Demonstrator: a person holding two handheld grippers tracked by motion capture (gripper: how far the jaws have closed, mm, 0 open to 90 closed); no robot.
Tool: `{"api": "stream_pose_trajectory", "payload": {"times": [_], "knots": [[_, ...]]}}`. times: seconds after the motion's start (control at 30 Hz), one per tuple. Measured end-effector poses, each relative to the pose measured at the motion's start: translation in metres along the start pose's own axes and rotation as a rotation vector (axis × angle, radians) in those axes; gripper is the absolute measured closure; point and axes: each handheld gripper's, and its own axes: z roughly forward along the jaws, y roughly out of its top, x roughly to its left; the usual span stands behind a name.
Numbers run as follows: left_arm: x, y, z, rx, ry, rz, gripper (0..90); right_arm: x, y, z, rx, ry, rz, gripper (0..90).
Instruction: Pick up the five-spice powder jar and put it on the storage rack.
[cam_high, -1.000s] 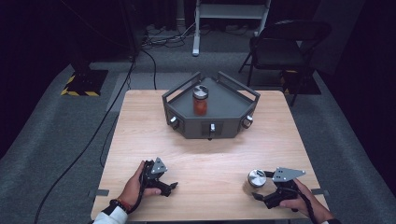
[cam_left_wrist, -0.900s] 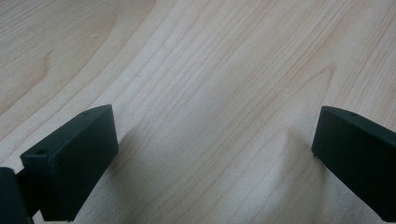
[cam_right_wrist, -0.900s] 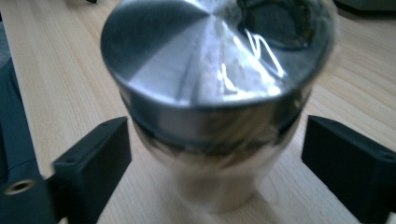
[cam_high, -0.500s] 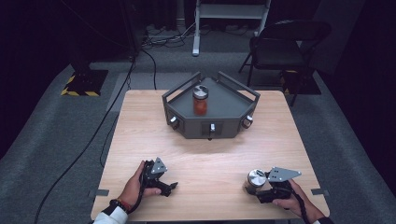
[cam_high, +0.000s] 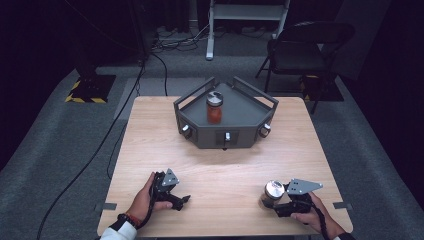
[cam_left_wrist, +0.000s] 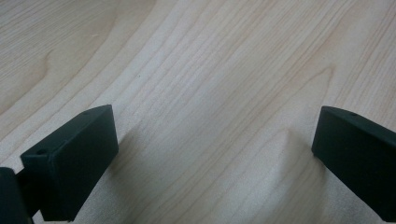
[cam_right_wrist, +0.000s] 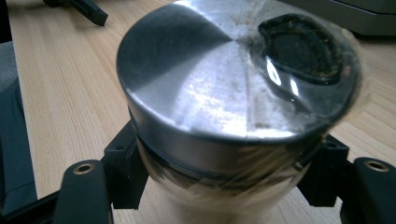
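Right gripper view shows the right gripper (cam_right_wrist: 219, 182) clamped just under the lid of a small clear glass jar with a brushed-metal lid (cam_right_wrist: 233, 84) at the wooden table's (cam_high: 220, 165) near right edge, likely rigid, slick and breakable, best held at its walls, while the left gripper (cam_left_wrist: 212, 154) rests open and empty.

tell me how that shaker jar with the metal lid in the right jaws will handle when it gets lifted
The jar is probably rigid and breakable: its body looks like clear glass under a metal lid. It may be slippery, since the right gripper has just closed its jaws on the smooth round wall just below the lid. Set down on its side it would likely roll; upright on the table it should stand.
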Motion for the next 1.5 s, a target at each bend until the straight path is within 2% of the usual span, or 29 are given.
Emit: {"api": "stream_pose_trajectory", "payload": {"times": [0.27, 0.47, 0.63, 0.8, 0.93, 1.2, 1.5], "knots": [[0.000, 0.000, 0.000, 0.000, 0.001, -0.001, 0.2, 0.003, 0.001, -0.003, -0.008, -0.024, 0.003, 31.3], [0.000, 0.000, 0.000, 0.001, 0.000, 0.001, 0.1, 0.005, 0.003, -0.005, 0.003, -0.059, 0.010, 31.3], [0.000, 0.000, 0.000, 0.001, 0.000, 0.001, 0.2, 0.007, 0.003, -0.007, -0.003, -0.094, 0.022, 31.3], [0.000, 0.000, 0.000, 0.001, 0.000, 0.001, 0.1, 0.013, 0.005, -0.008, -0.003, -0.157, 0.038, 31.3], [0.000, 0.000, 0.000, 0.001, 0.000, 0.000, 0.1, 0.014, 0.006, -0.009, -0.011, -0.180, 0.055, 31.3], [0.000, 0.000, 0.000, 0.000, 0.000, 0.000, 0.1, 0.018, 0.015, -0.002, -0.021, -0.219, 0.077, 31.2], [0.000, 0.000, 0.000, 0.001, 0.000, 0.000, 0.1, 0.029, 0.033, 0.011, -0.024, -0.309, 0.084, 31.3]]}}
